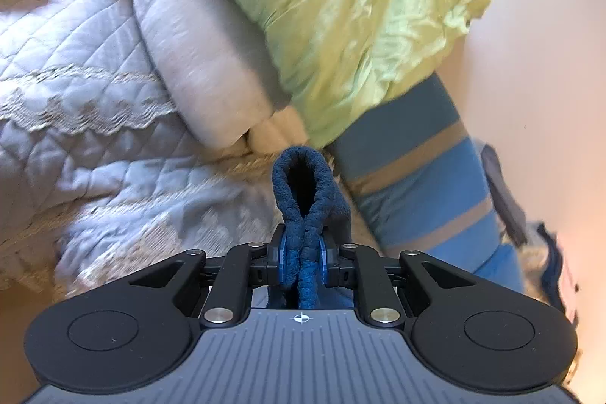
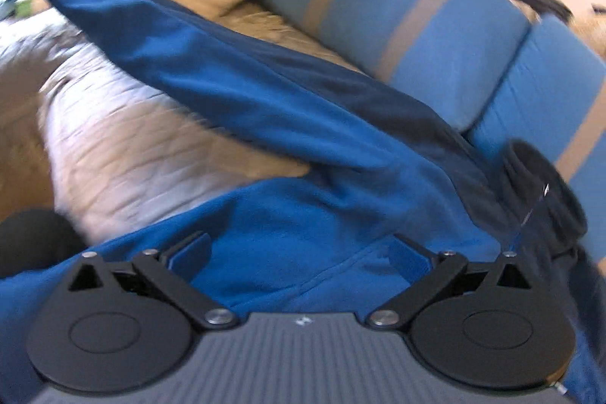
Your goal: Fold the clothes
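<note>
The left gripper [image 1: 302, 254] has its fingers clamped on a bunched edge of a dark blue fleece garment [image 2: 265, 124], a loop of the fabric standing up just beyond the pads. In the right wrist view the same garment runs as a long stretched band, likely a sleeve, from the far upper left down toward the camera, over the quilted bed cover [image 1: 75, 70], while its wider body lies right under the right gripper [image 2: 301, 252], whose fingers stand wide apart with fleece between and below them. So the fleece is partly lifted and pulled taut rather than lying flat on the bed. This reads as a handling step within a fold: one end held, the other about to be gripped or just let go; the blurred frames do not settle which. A striped blue bolster [image 2: 416, 17] and a green duvet [image 1: 341, 6] crowd the far side, so flat room is limited.
</note>
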A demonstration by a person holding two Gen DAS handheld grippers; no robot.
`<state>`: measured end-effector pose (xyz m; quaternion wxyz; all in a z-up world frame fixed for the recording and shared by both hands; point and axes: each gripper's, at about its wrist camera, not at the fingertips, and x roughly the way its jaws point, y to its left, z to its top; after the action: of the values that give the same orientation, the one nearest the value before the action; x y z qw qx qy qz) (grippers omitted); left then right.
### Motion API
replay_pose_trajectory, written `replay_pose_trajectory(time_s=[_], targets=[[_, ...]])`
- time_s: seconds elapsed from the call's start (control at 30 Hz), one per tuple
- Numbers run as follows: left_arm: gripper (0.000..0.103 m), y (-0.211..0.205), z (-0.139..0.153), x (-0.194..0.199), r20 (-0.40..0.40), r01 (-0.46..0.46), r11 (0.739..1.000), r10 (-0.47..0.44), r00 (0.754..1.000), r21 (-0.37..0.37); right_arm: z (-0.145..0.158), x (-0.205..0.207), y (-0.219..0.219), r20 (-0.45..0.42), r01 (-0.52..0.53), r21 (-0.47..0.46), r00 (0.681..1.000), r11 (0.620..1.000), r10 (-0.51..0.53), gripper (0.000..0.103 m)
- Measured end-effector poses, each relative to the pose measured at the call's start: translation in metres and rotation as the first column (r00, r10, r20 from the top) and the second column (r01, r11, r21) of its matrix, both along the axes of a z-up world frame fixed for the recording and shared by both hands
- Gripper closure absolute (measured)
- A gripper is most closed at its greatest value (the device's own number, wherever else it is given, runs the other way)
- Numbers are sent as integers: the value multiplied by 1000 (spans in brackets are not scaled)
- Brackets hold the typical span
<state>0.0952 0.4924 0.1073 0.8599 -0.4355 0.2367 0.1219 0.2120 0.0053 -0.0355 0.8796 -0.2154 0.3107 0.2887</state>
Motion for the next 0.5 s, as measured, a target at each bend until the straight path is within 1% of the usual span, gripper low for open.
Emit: replay_pose_trajectory(time_s=[0.13, 0.27, 0.33, 0.43, 0.5], targets=[[88, 1, 16, 20, 33, -11, 1000, 11, 999, 12, -13, 21, -1, 1, 94, 71, 996, 993, -94, 0], [88, 1, 34, 37, 70, -15, 1000, 13, 997, 27, -19, 32, 1, 41, 168, 143, 984, 975, -176, 1], [88, 1, 43, 45, 88, -17, 999, 14, 996, 34, -20, 40, 2, 62, 188, 177, 977, 966, -202, 2], [89, 1, 56, 57, 116, -21, 999, 16, 993, 45, -22, 46, 10, 119, 185, 176, 971, 967, -207, 5], [88, 1, 64, 65, 134, -23, 998, 16, 991, 52, -26, 50, 19, 155, 170, 136, 969, 976, -190, 8]])
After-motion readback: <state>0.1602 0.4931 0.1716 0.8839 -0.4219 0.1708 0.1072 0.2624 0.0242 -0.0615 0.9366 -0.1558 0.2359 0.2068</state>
